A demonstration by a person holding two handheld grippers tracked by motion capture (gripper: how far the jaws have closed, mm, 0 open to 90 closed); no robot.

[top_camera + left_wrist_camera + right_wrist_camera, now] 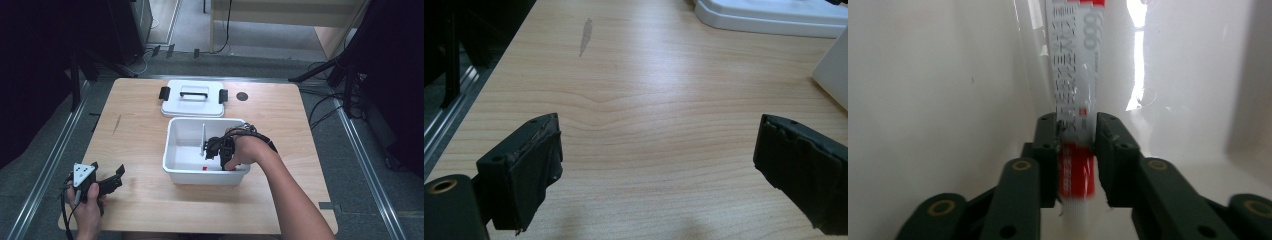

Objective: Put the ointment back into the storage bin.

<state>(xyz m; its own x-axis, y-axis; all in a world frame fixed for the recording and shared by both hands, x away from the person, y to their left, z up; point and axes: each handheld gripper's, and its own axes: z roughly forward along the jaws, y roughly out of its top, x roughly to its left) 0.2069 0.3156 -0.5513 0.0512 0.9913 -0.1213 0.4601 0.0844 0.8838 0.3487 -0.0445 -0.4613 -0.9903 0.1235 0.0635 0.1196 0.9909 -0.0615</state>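
Jaws of the right gripper (1075, 132) pinch a thin, light, flexible packet (1074, 100) near its red end, inside the white bin (172, 150); slippery film, best held flat. Left gripper (659, 165) jaws spread, nothing between.

The right gripper (212, 148) and hand are covering part of the white bin's (172, 145) floor. The top of the red-and-white tube (1074, 90) is running off the frame, its print blurring beyond reading.
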